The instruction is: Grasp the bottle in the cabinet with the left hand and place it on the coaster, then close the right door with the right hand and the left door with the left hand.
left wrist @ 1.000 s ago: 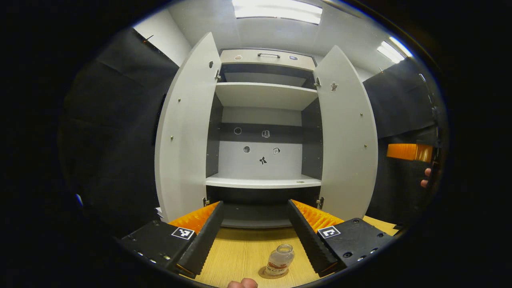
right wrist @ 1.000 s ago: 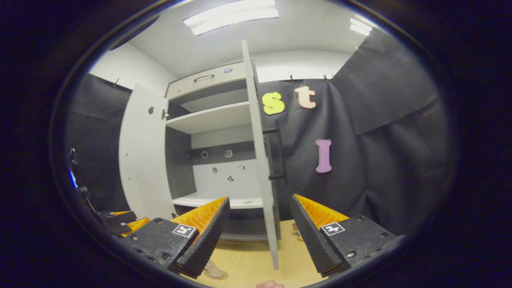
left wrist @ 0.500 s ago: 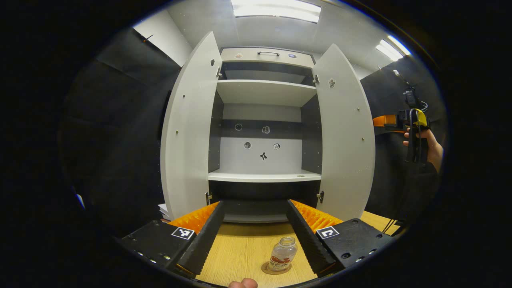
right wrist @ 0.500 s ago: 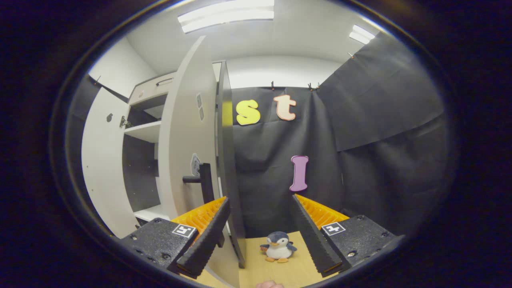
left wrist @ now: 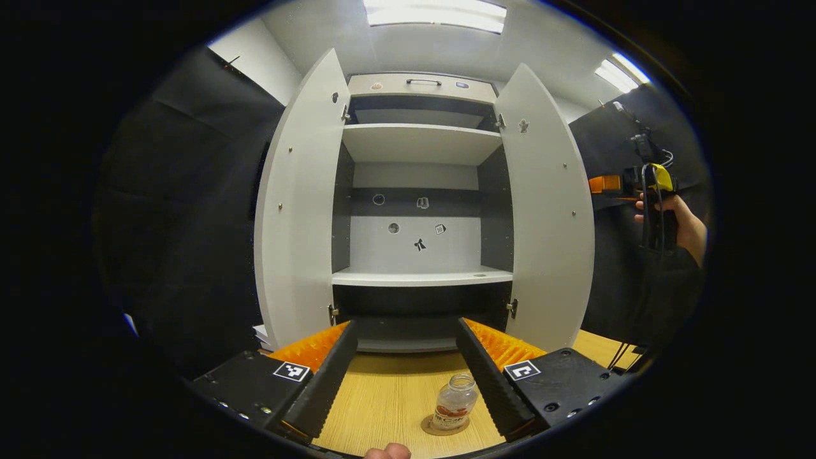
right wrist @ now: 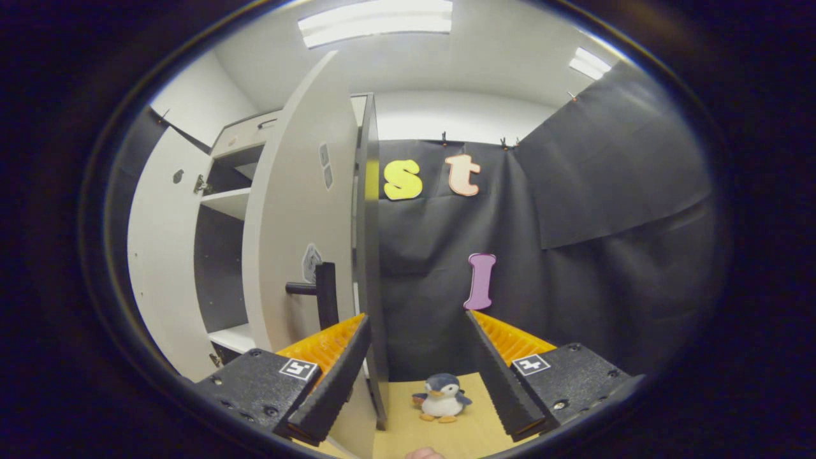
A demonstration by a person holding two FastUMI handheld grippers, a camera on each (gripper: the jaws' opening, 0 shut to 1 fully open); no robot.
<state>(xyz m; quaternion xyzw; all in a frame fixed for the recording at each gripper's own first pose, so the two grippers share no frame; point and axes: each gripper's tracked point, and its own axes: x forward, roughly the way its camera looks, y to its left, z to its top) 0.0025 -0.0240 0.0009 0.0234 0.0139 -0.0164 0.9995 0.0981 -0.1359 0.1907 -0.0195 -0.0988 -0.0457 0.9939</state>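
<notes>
The small clear bottle (left wrist: pixel 454 407) stands upright on the round coaster (left wrist: pixel 446 426) on the wooden tabletop, close in front of the cabinet. My left gripper (left wrist: pixel 406 326) is open above it, apart from it, facing the cabinet. Both doors stand wide: the left door (left wrist: pixel 299 204) and the right door (left wrist: pixel 548 210). In the right gripper view my right gripper (right wrist: pixel 417 315) is open beside the right door's outer face (right wrist: pixel 299 217), close to its black handle (right wrist: pixel 322 293). A hand (left wrist: pixel 685 223) holds that right gripper (left wrist: pixel 604 185) beyond the right door.
The cabinet's white shelves (left wrist: pixel 421 277) hold nothing. A small penguin toy (right wrist: pixel 440 396) sits on the tabletop (right wrist: pixel 408 427) between my right fingers, near the door's edge. Black cloth hangs at both sides of the cabinet.
My right gripper has swung from facing the door's edge to its outer side, and the handle has come close. The left gripper has drawn back a little from the bottle.
</notes>
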